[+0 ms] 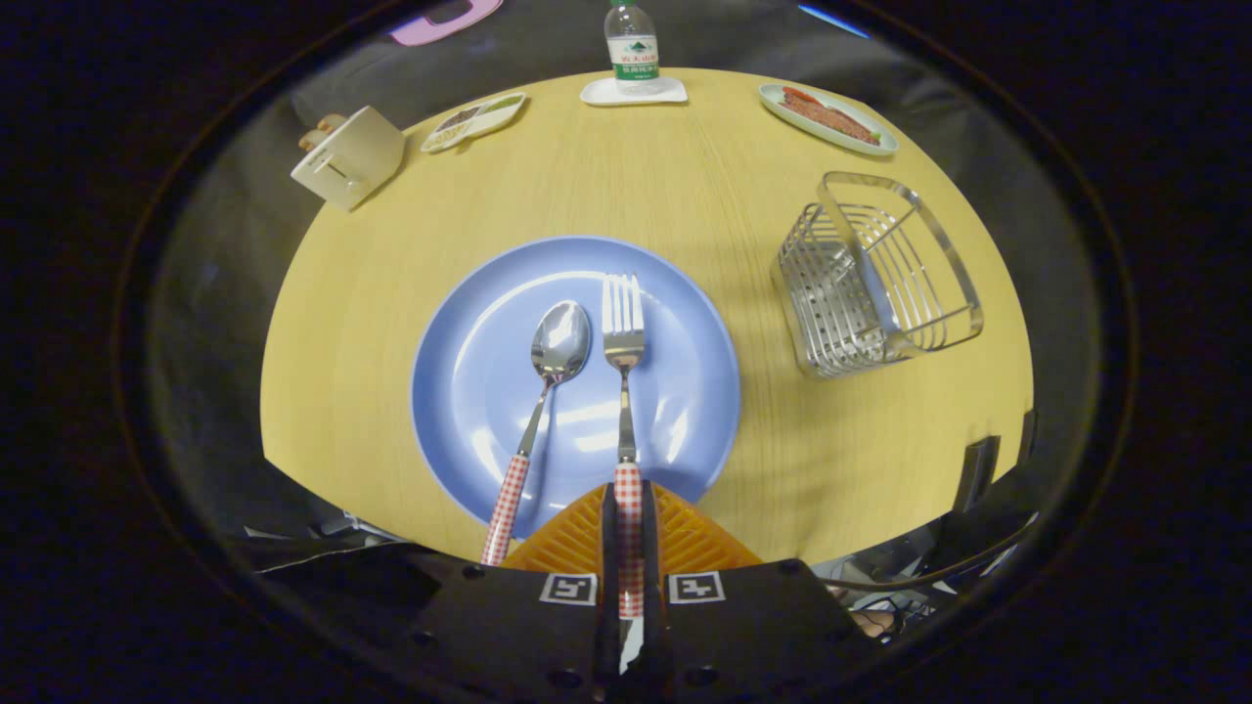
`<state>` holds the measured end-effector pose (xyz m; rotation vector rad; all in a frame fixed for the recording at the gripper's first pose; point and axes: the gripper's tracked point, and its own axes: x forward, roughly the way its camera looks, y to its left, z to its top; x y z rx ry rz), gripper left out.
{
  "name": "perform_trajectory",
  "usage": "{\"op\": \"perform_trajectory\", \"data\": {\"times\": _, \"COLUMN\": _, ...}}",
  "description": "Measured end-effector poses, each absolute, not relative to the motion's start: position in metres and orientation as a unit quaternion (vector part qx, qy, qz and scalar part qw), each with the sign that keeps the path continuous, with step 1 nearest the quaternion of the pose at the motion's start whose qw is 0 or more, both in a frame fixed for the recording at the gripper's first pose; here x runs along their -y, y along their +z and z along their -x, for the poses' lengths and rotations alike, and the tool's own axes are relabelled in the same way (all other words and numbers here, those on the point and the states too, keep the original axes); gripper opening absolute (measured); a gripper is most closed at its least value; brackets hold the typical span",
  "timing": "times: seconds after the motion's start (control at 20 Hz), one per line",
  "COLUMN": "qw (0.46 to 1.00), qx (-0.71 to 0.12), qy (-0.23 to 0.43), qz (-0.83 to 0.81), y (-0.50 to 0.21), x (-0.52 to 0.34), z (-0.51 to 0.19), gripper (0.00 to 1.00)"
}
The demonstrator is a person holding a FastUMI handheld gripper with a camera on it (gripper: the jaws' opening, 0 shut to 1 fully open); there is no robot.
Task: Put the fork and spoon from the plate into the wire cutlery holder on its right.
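Gripper (628,508) clamps the fork (623,332) handle on the plate (469,391) (spoon (558,342) alongside); holder (875,279) holds nothing.

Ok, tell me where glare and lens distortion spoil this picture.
Gripper view: glare streaks the blue plate and spoon bowl; fisheye bows the table edge and wire cutlery holder; the hand-held gripper, shut on the fork handle, looks sharp.

the water bottle (632,44) is showing a label too small to read; no other text is showing.
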<state>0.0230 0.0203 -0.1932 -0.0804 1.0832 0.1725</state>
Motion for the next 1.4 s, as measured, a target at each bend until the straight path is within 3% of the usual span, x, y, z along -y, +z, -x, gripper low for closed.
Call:
{"op": "perform_trajectory", "data": {"times": 0.2, "qw": 0.851, "qx": -0.512, "qy": 0.093, "qz": 0.069, "y": -0.136, "x": 0.007, "z": -0.009, "gripper": 0.13}}
{"op": "perform_trajectory", "data": {"times": 0.5, "qw": 0.838, "qx": -0.536, "qy": 0.053, "qz": 0.084, "y": -0.069, "x": 0.076, "z": -0.019, "gripper": 0.13}}
{"op": "perform_trajectory", "data": {"times": 0.8, "qw": 0.752, "qx": -0.641, "qy": 0.045, "qz": 0.144, "y": -0.087, "x": 0.132, "z": -0.042, "gripper": 0.12}}
{"op": "perform_trajectory", "data": {"times": 1.15, "qw": 0.666, "qx": -0.707, "qy": 0.082, "qz": 0.222, "y": -0.107, "x": 0.124, "z": -0.073, "gripper": 0.12}}
{"op": "perform_trajectory", "data": {"times": 1.4, "qw": 0.646, "qx": -0.720, "qy": 0.089, "qz": 0.236, "y": -0.119, "x": 0.115, "z": -0.095, "gripper": 0.12}}
